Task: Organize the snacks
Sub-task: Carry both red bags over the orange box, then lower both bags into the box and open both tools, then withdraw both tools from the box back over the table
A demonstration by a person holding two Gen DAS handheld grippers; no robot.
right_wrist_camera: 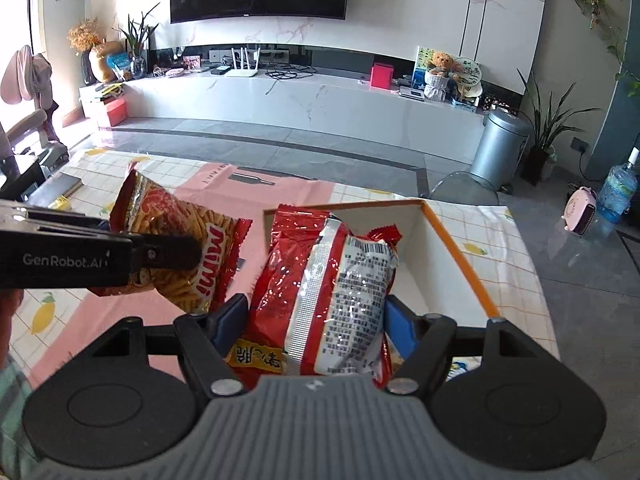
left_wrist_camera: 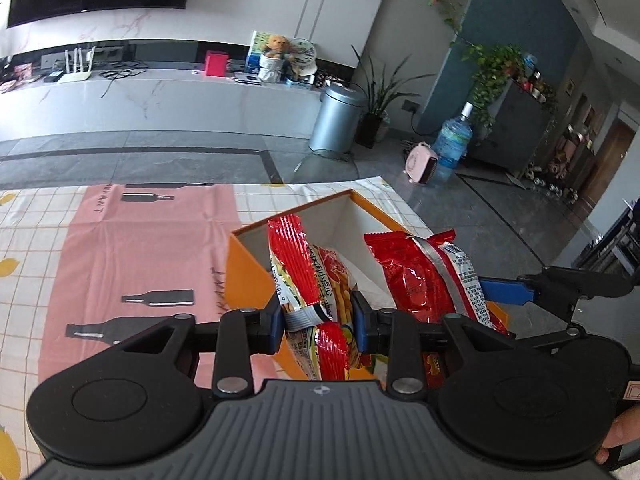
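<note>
Carrying 2 snack bags toward the box [right_wrist_camera: 460, 256], 1 in each gripper. Left gripper [left_wrist_camera: 318, 316] clamping the Mimi bag [left_wrist_camera: 312, 276] near its lower seam, fingers [left_wrist_camera: 276, 320] pinching the crumpled foil between the blue pads. Right gripper [right_wrist_camera: 316, 320] gripping the red bag [right_wrist_camera: 320, 280] across its full width, back label facing up, fingers [right_wrist_camera: 230, 316] standing wide on the puffed pack. Both bags hanging clear of the table [left_wrist_camera: 120, 248], just ahead of and above the box's near side.

Judging the step as transport, with placing to follow: lowering each bag past the orange rim, 1 at a time or side by side, then releasing only once the bag is resting inside. Keeping the 2 grippers from crowding each other over the opening.

Looking into the box beyond the fingers: white walls and a bare far corner showing, nothing visible inside, though the bags are hiding much of the floor.
</note>
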